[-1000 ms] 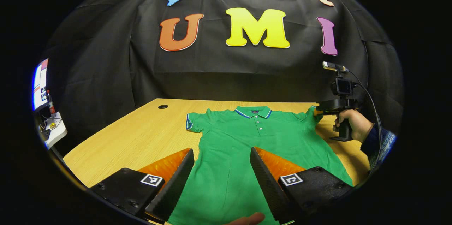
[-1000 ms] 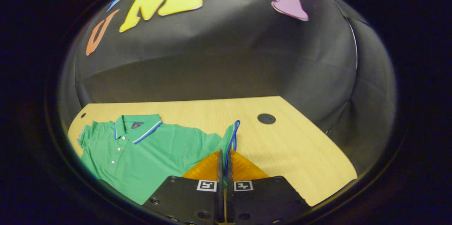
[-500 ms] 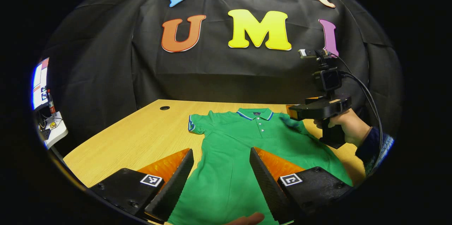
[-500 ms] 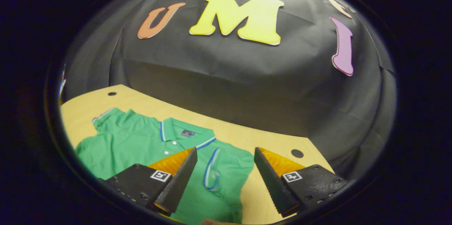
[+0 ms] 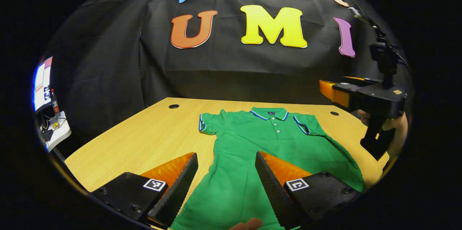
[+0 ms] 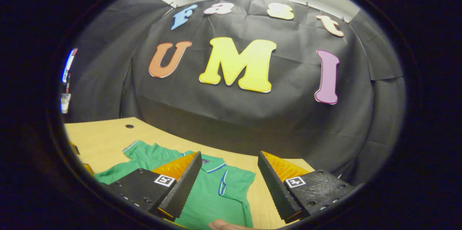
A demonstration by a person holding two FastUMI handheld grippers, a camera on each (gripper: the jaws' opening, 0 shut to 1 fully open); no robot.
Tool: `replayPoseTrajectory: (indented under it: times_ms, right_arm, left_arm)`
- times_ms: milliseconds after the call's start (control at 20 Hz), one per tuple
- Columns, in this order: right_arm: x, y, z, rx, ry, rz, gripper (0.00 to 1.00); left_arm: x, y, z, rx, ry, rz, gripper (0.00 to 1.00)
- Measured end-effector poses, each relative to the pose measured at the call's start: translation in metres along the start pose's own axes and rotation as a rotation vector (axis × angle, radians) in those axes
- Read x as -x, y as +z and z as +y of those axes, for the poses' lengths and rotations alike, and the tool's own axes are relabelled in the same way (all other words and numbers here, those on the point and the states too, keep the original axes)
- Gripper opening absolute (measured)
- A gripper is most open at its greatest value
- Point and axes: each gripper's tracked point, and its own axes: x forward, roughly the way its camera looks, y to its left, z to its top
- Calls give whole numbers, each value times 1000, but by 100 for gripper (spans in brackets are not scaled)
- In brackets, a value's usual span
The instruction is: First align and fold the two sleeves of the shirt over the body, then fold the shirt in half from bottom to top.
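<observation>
The green shirt [image 5: 263, 150] lies flat on the bench [image 5: 144, 139], collar toward its far edge — its lower body runs between the left gripper [image 5: 226, 183]'s spread fingers. The right gripper [image 6: 226, 186] gapes empty above the shoulder, where one sleeve [image 6: 231, 183] lies folded over the body — the other sleeve [image 5: 206, 126] lies spread out.

shirt [image 5: 274, 150] lies flat on the table [image 5: 151, 139], collar toward the back wall, one sleeve [image 5: 305, 126] folded onto the body, other sleeve [image 5: 205, 125] sticking out.
</observation>
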Motion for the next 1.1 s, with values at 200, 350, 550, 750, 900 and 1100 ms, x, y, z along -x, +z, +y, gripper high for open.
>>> replayPoseTrajectory:
  times_ms: [200, 350, 550, 750, 900, 1100]
  right_arm:
    - [33, -13, -24, -27, -62, -43, 95]
    - [39, -27, -31, -38, -64, -28, 95]
    - [42, -44, -43, -43, -14, -9, 95]
    - [45, -56, -60, -186, 13, 40, 95]
    - [46, -64, -65, -264, 91, 72, 97]
    - [42, -77, -96, -265, -9, 102, 95]
  left_arm:
    - [2, 25, 12, 53, 38, -26, 100]
    - [-8, 68, 26, 49, 73, -79, 100]
    - [-51, 126, 47, 68, 95, -143, 100]
    - [-127, 120, 57, 64, 74, -48, 100]
    - [-178, 88, 82, 73, 114, 32, 100]
    - [-230, 36, 92, 129, 91, 162, 100]
